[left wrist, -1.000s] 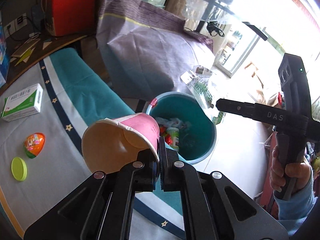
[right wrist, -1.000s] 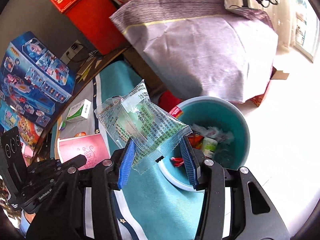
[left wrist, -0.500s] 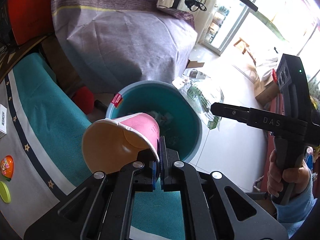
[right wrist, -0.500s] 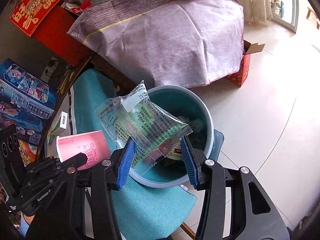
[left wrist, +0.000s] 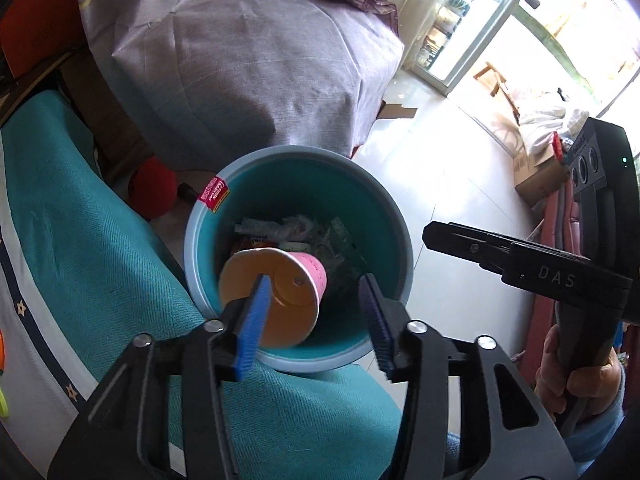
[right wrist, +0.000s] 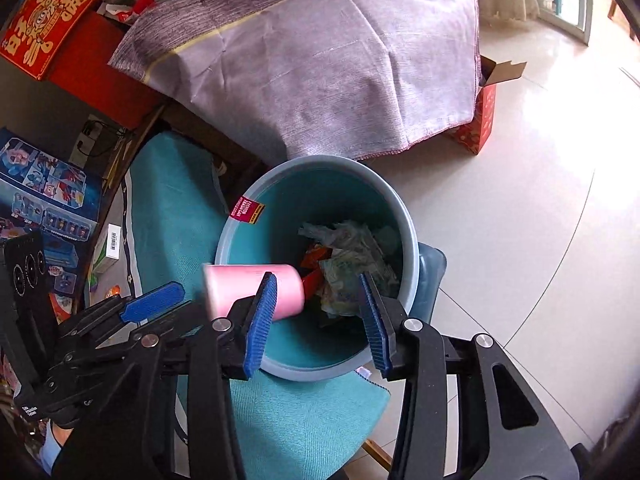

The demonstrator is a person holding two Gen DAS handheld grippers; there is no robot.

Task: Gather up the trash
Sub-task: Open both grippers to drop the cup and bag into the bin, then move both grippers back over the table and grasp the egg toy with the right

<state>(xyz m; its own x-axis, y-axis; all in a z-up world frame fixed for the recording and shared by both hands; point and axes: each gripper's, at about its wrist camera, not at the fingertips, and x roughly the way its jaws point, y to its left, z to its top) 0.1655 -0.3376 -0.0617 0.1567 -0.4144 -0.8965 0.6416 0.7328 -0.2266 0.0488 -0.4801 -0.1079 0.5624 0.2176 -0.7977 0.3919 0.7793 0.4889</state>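
A teal trash bin [left wrist: 394, 216] [right wrist: 404, 208] stands on the floor beside the table edge, holding several wrappers. A pink paper cup [left wrist: 276, 292] [right wrist: 256, 290] is in the air over the bin's mouth, free of my fingers. My left gripper [left wrist: 316, 316] is open directly above the bin. My right gripper [right wrist: 316, 314] is open and empty above the bin; it also shows in the left wrist view [left wrist: 520, 264]. A clear printed wrapper [right wrist: 352, 264] lies inside the bin among the other trash.
A teal cloth [left wrist: 80, 248] [right wrist: 172, 208] covers the table edge next to the bin. A purple-covered pile [left wrist: 248, 52] [right wrist: 320, 52] stands behind it. A red box [right wrist: 44, 20], toy boxes [right wrist: 44, 200] and a cardboard box [left wrist: 536, 172] are around.
Both grippers moved over the bin and opened. The left let go of the pink cup, now falling. The right let go of the wrapper, now in the bin.
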